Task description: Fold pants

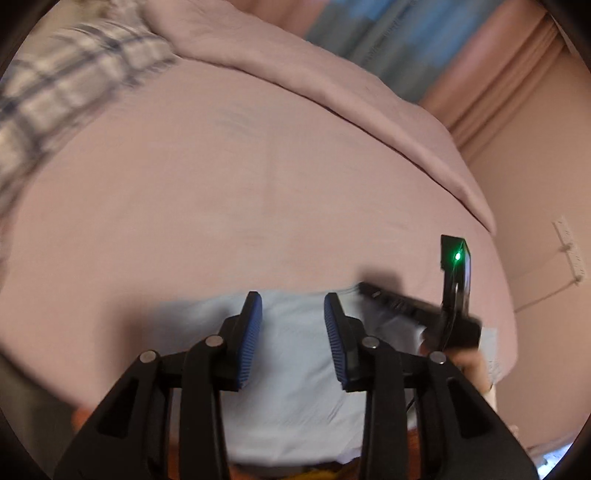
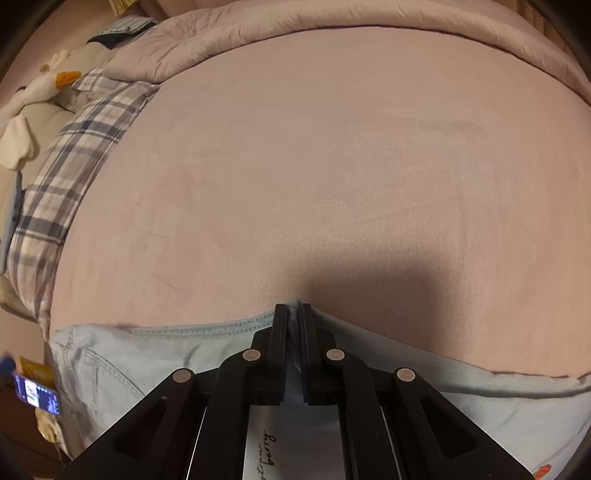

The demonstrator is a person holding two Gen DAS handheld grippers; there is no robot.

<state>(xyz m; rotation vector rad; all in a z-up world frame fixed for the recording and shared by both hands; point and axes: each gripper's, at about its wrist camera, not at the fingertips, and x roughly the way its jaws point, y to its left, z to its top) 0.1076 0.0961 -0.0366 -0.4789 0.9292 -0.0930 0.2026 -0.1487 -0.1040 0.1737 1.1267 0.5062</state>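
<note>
Right jaws: pressed together on the stitched edge of the pants (image 2: 155,354), a fold of pale blue denim pinched between the pads of the right gripper (image 2: 294,314).
Left jaws: spread apart with nothing between the blue ribbed pads; the left gripper (image 1: 293,306) hovers above the pale blue cloth without touching it.
Right hand pose: the right gripper points steeply down at the near edge of the bed (image 2: 332,166), its dark shadow falling on the sheet just beyond the tips.
Left hand pose: tilted downward over the pants, the picture smeared with motion blur.
Pants, where: lying flat along the near edge of the bed, the stitched edge running left to right, seams and a pocket showing at the left end.
Only the left view shows: the right gripper from the side (image 1: 373,291), low on the cloth, a black block with a green light (image 1: 458,256) standing on it, and part of a hand (image 1: 469,363) behind it; also a wall socket strip (image 1: 570,249) at the right.
Only the right view shows: a white plush toy with an orange beak (image 2: 44,86) at the far left, a lit phone screen (image 2: 37,395) low left, and printed script on a white garment between the gripper's arms.
Both views: a plaid cloth (image 2: 70,166) along the left of the bed and a rumpled duvet (image 2: 332,14) across the far side.
Containers: I cannot make any out.
</note>
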